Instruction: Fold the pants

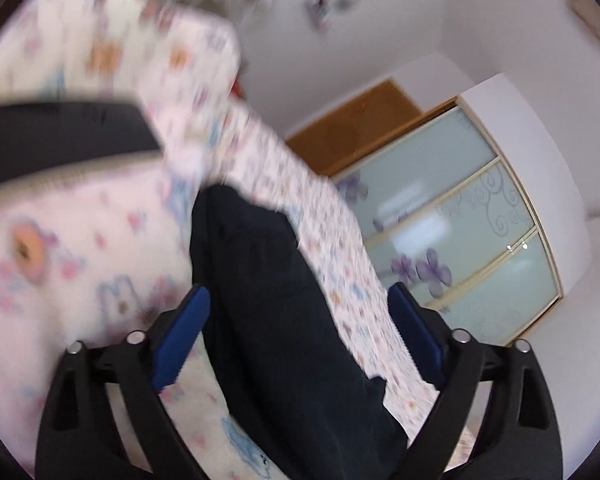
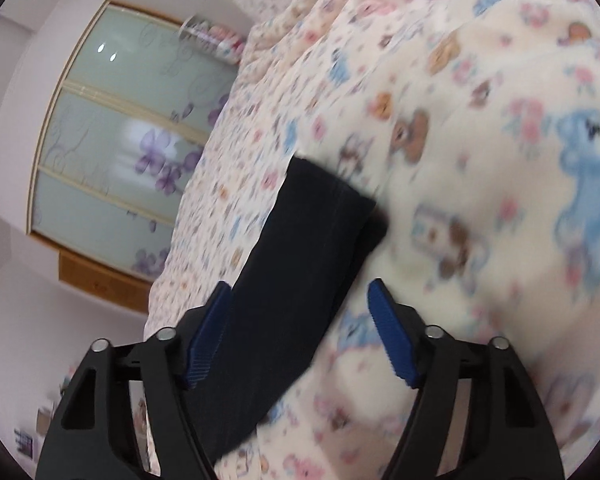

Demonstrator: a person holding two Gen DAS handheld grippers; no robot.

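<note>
— Where are the pants (image 1: 284, 320) now?

— Lying on the printed bedspread (image 1: 80, 264), a dark navy strip running away from both tools toward the wardrobe (image 1: 472, 232) side of the bed. From the left gripper (image 1: 300, 328) you look straight along the cloth, which passes between its blue pads (image 1: 180, 344) and on underneath.

— Is it gripping them?

— No, I'd say not. The left fingers are spread wide, with cloth between them but no pinch. The right gripper (image 2: 300, 332) is the same: fingers apart, the leg of the pants (image 2: 296, 280) crossing the gap and brushing the pad nearer the wardrobe. Whether that pad truly touches the fabric, I can't tell; everything is smeared with motion.

— So how far along is the folding?

— Partway, I'd judge. In the right view the far end of the pants is a neat squared edge with what looks like a second layer peeking out beneath, so the legs seem laid one over the other lengthwise. The strip is still long, though. My guess is the crosswise fold, bringing one end over toward the other, remains to be done.

— Anything else dark on the bedspread?

— A flat black slab (image 1: 68, 140) farther up from the pants in the left view. Too blurred to name.
</note>
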